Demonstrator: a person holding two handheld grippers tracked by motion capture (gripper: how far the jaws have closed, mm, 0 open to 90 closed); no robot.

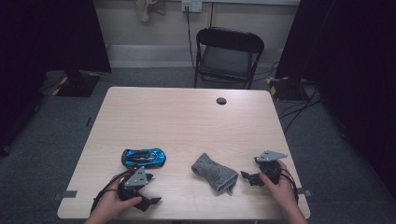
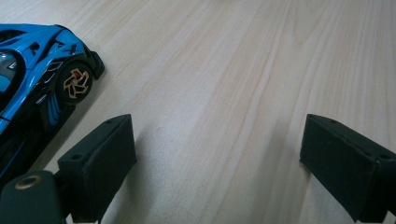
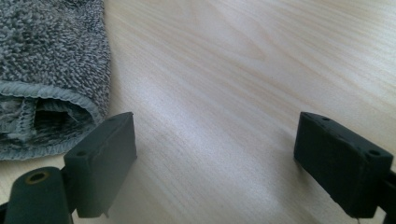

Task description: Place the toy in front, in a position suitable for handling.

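While both tools rest low at the near edge, the layout reads as follows.
Left gripper (image 1: 150, 200): released, jaws wide apart with bare wood between them; held by the left hand (image 1: 112, 205).
Right gripper (image 1: 246, 177): released too, nothing between its jaws; held by the right hand (image 1: 280, 184).
Car (image 1: 143, 157): blue toy, standing on the table just beyond the left gripper; in the left gripper view it lies up and to the left of the jaws, near but not touching.
Car axis: long side runs left to right across the table.
Cloth (image 1: 215, 171): grey, folded, lying between the two grippers, just left of the right gripper's tips; its open hem sits beside one jaw.
Nearer hand: left for the car, right for the cloth.
Table (image 1: 187, 116): pale wood, with a dark cable hole (image 1: 221, 101) near the far edge.
Room: grey carpet, a black folding chair (image 1: 228, 56) behind the table, dark curtains at both sides.
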